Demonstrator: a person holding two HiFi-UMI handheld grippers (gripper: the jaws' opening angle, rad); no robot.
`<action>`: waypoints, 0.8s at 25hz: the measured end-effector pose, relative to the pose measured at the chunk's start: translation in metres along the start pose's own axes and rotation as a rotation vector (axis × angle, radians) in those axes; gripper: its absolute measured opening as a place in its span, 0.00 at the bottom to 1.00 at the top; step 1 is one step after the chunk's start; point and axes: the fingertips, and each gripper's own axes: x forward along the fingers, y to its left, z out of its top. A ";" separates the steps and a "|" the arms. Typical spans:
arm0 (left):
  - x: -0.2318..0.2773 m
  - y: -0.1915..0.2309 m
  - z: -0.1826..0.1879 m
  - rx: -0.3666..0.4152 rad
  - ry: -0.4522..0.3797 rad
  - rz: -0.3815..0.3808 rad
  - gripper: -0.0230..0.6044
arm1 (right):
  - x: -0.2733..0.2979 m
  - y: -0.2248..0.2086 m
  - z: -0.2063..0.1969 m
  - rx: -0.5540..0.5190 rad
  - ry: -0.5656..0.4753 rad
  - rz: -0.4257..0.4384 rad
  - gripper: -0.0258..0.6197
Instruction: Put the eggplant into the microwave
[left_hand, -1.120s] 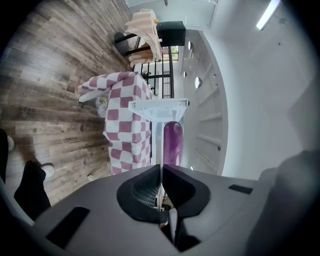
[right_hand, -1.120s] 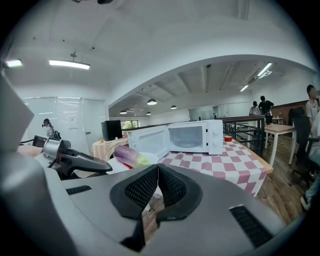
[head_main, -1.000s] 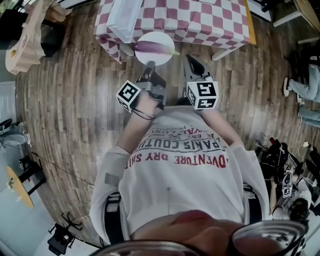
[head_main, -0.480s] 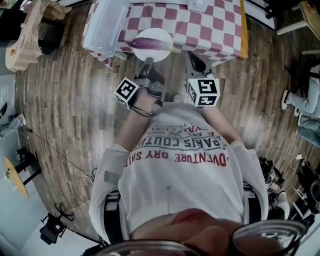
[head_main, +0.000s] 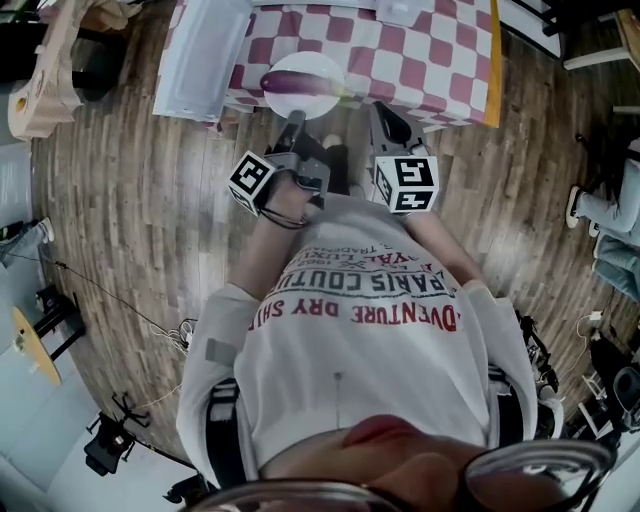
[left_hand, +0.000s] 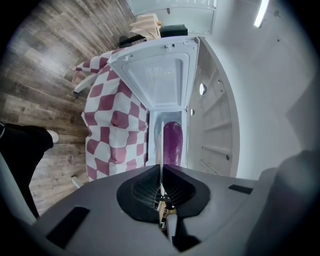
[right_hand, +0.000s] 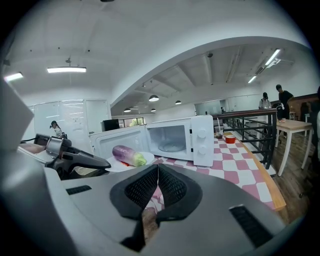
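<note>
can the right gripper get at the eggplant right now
Probably yes: the eggplant lies bare on the plate ahead of the right gripper, nothing between; its jaws are together and must open.

This is a large open-plan hall, more a workplace or studio than a home. A grey-brown wood-plank floor (head_main: 130, 200) runs all round. At the near left black tripods (head_main: 110, 445) stand on it and a loose black cable (head_main: 100, 295) lies across it. A table under a red-and-white checked cloth (head_main: 440, 60) carries a white microwave oven (right_hand: 185, 137). Overhead, a white arched ceiling (right_hand: 165, 45) bears long strip lights (right_hand: 66, 70). To the far right are a black metal railing (right_hand: 250, 130), a plain wooden table (right_hand: 295, 125) and people standing (right_hand: 284, 97).
</note>
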 end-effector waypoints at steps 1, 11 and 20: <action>0.007 -0.001 0.002 -0.003 0.003 0.001 0.09 | 0.005 -0.003 0.002 -0.004 0.002 -0.003 0.08; 0.117 -0.027 0.038 0.008 0.061 -0.007 0.09 | 0.091 -0.054 0.037 -0.001 0.011 -0.077 0.08; 0.200 -0.027 0.089 0.007 0.105 0.027 0.09 | 0.173 -0.063 0.055 -0.007 0.047 -0.097 0.08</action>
